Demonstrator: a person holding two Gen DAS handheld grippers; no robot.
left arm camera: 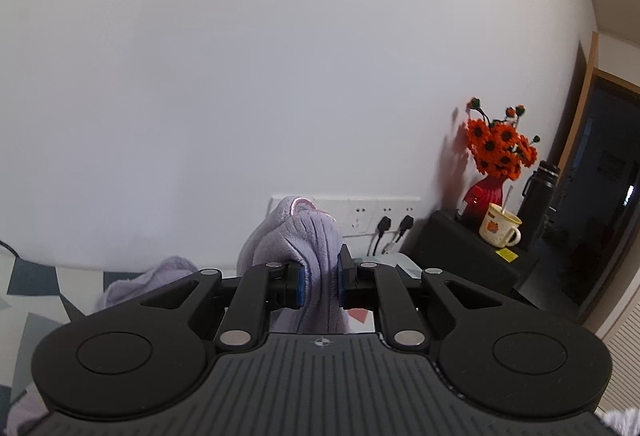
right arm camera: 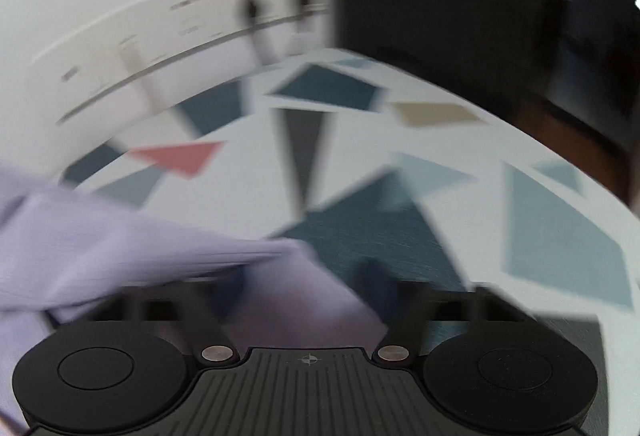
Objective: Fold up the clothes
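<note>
Mid-fold: left gripper (left arm camera: 320, 282) fingers pinching lavender fleece garment (left arm camera: 298, 236), lifted. Right gripper (right arm camera: 304, 292) blurred, grip unclear; needs the free edge over the tabletop (right arm camera: 460, 140).

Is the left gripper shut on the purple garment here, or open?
Shut on it. In the left wrist view the left gripper pinches a bunched fold of the purple garment between its blue pads, lifted against the wall.

The left gripper (left arm camera: 320, 284) is matte black, with two round discs at its base, angled link arms joined by silver rivets, a ribbed grey centre plate bearing a small crosshair mark, and blue pads (left arm camera: 294, 286) on the fingers. The right gripper (right arm camera: 302, 288) looks the same build, though blur hides its finger details.
</note>
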